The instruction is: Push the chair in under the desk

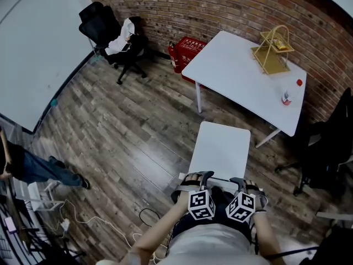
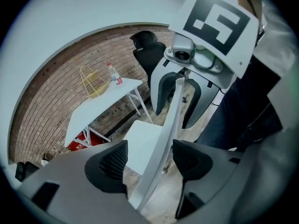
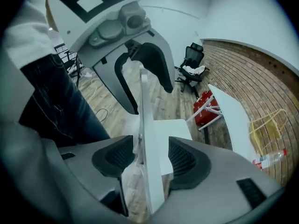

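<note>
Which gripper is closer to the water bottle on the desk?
Right. The right gripper straddles the backrest of the white chair on the side nearer the bottle; the left gripper straddles it farther from the bottle.

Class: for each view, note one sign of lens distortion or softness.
Head view: wide-angle bowing curves the brick wall. Left gripper view: fisheye bends that wall into an arc inside a dark ring. Right gripper view: same dark ring; the chair back, very close to the lens, looks slightly soft.
</note>
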The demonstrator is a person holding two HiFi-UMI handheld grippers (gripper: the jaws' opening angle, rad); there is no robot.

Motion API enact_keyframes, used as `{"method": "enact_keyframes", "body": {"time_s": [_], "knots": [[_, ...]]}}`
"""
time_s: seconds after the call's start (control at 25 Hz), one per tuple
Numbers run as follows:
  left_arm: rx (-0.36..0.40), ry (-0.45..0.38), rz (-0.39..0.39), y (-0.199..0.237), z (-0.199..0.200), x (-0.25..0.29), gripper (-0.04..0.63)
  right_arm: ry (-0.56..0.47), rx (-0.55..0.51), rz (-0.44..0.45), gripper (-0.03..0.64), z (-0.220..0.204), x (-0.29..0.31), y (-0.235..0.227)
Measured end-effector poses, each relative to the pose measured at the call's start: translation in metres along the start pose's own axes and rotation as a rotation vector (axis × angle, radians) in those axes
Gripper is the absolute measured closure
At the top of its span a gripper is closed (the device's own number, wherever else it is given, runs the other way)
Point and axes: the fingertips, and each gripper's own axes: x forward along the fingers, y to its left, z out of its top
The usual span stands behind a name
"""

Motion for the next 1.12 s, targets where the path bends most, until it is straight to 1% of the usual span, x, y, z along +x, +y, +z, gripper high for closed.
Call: {"method": "enact_keyframes", "body": {"time_s": [0.12, 0.2, 0.32, 0.4, 0.48, 0.56, 0.6, 0.64, 0.76, 0.88, 0.96, 1.0, 1.12], "knots": [[0.036, 0.063, -0.025, -0.002, -0.007, 0.009, 0.299, 0.040, -0.054, -0.015, 0.374, -0.006, 0.006, -0.002], [0.049, 0.083, -0.041, -0.002, -0.009, 0.011, 0.299, 0.054, -0.075, -0.012, 0.374, -0.007, 0.010, -0.001], [0.053, 0.111, -0.073, -0.003, -0.012, 0.019, 0.301, 0.060, -0.078, 0.005, 0.374, -0.007, 0.016, 0.000], [0.056, 0.141, -0.111, -0.008, -0.018, 0.024, 0.302, 0.062, -0.075, 0.015, 0.374, -0.006, 0.019, 0.000], [0.043, 0.161, -0.138, -0.012, -0.021, 0.028, 0.305, 0.070, -0.091, 0.024, 0.376, -0.006, 0.023, 0.001], [0.048, 0.179, -0.133, -0.012, -0.022, 0.032, 0.341, 0.080, -0.112, 0.026, 0.384, -0.008, 0.026, 0.000], [0.059, 0.187, -0.128, -0.011, -0.022, 0.034, 0.377, 0.082, -0.119, 0.025, 0.395, -0.009, 0.028, -0.001], [0.069, 0.193, -0.127, -0.011, -0.022, 0.035, 0.380, 0.083, -0.120, 0.026, 0.418, -0.009, 0.029, -0.003], [0.087, 0.195, -0.125, -0.011, -0.022, 0.036, 0.387, 0.078, -0.093, 0.040, 0.433, -0.009, 0.031, -0.003], [0.101, 0.208, -0.089, -0.008, -0.024, 0.036, 0.393, 0.060, -0.048, 0.046, 0.450, -0.006, 0.032, -0.002], [0.093, 0.221, -0.075, -0.005, -0.026, 0.036, 0.399, 0.060, -0.053, 0.046, 0.505, -0.002, 0.032, -0.001], [0.087, 0.227, -0.079, -0.003, -0.026, 0.037, 0.400, 0.067, -0.059, 0.048, 0.523, -0.001, 0.032, -0.002], [0.082, 0.240, -0.103, 0.000, -0.024, 0.040, 0.400, 0.066, -0.054, 0.067, 0.526, -0.001, 0.033, -0.006]]}}
